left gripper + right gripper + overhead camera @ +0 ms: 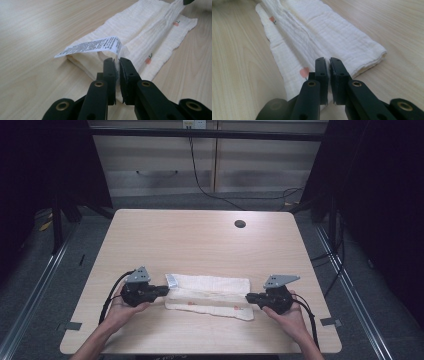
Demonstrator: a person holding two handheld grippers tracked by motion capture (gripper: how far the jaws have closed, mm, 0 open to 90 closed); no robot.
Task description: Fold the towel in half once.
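High view: cream crinkled cloth (209,295), folded into a long strip, lies on pale wood-grain bench (200,240) btwn both claws. Left claw (166,290) nearly closed, pinching cloth end by printed label (92,46). Right claw (248,296) nearly closed on other end.
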